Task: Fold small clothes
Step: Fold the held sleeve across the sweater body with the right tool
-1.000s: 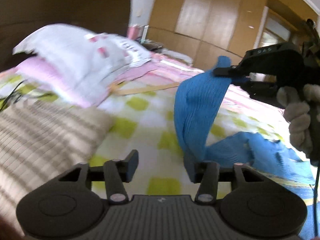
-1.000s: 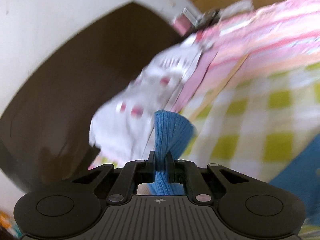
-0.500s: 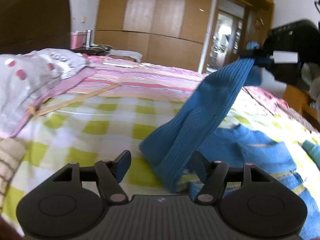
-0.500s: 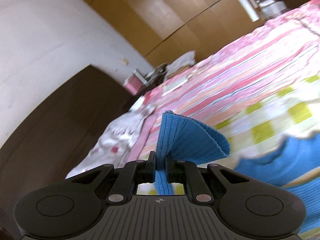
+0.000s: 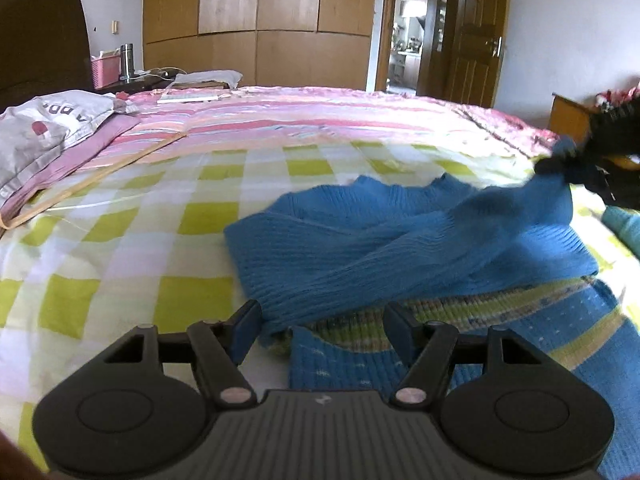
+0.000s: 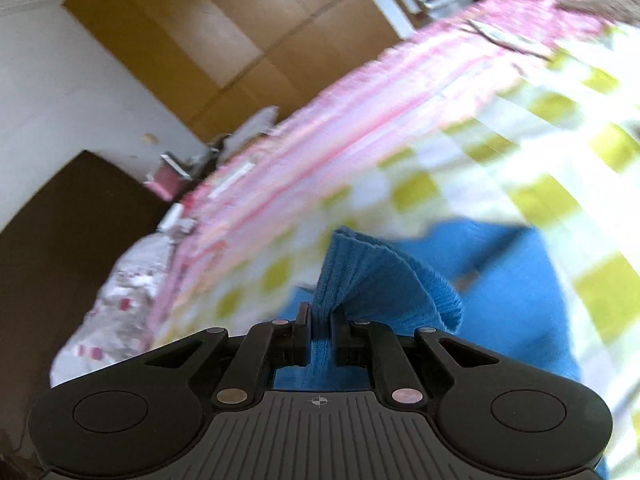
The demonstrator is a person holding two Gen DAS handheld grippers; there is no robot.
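A blue knit sweater (image 5: 540, 344) with a striped band lies on the checked bedsheet (image 5: 120, 248). One blue sleeve (image 5: 400, 248) is drawn across its upper part, running from near left to far right. My right gripper (image 5: 556, 164) is low at the right edge of the left wrist view, blurred, shut on the sleeve's cuff. In the right wrist view the cuff (image 6: 372, 276) bunches up out of the closed right gripper (image 6: 320, 336). My left gripper (image 5: 324, 330) is open, with the sweater's near edge lying between its fingers, which do not pinch it.
A grey pillow with pink spots (image 5: 48, 136) lies at the left by a dark headboard (image 5: 40, 40). A thin wooden strip (image 5: 100, 176) crosses the sheet. Pink striped bedding (image 5: 320, 116) covers the far side. Wooden wardrobes (image 5: 256, 20) and an open doorway stand behind. A teal cloth (image 5: 624, 224) shows at right.
The right gripper has carried the sleeve from held high down and to the right, laying it across the sweater. The left gripper's jaws have widened and its view has swung rightward.
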